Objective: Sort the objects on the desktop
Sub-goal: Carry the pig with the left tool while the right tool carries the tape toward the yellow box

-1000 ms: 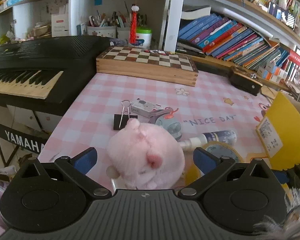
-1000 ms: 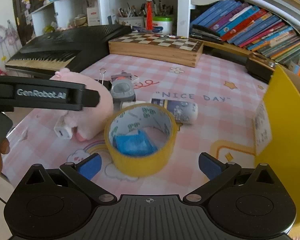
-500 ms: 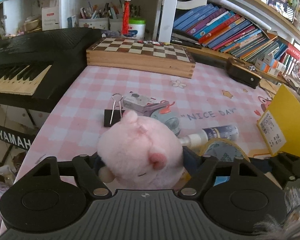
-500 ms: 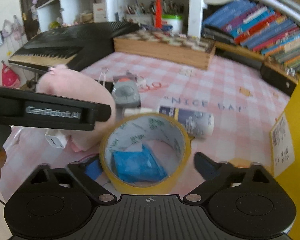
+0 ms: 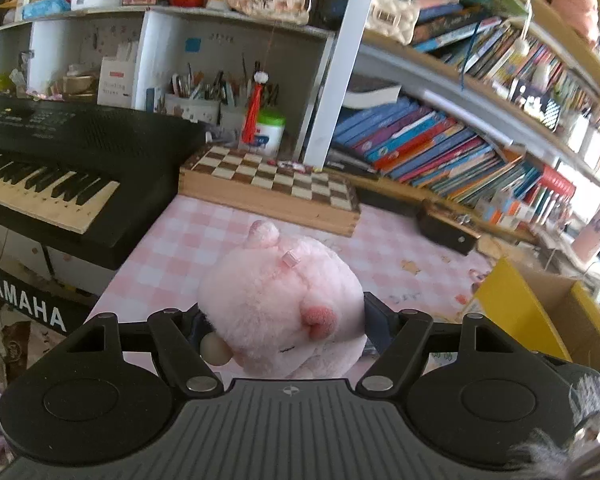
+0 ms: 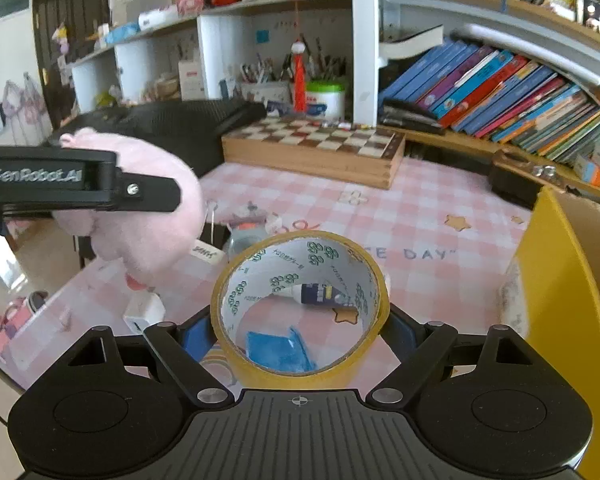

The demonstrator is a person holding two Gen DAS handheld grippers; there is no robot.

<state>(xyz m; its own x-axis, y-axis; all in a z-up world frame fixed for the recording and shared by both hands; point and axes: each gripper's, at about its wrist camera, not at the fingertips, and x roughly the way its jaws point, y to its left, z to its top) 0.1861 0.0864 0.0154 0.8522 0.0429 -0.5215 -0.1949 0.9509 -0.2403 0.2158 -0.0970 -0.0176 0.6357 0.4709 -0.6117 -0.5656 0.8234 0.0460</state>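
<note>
Aloft, left fingers (image 5: 282,316) clenched on pink plush (image 5: 280,300), right fingers (image 6: 300,334) clenched on yellow tape roll (image 6: 300,304)

Both grippers have closed and lifted: the left gripper (image 5: 282,316) now squeezes the pink plush pig (image 5: 278,300) clear of the counter (image 6: 440,220), and the right gripper (image 6: 300,330) carries the yellow tape roll (image 6: 300,308) up.
</note>
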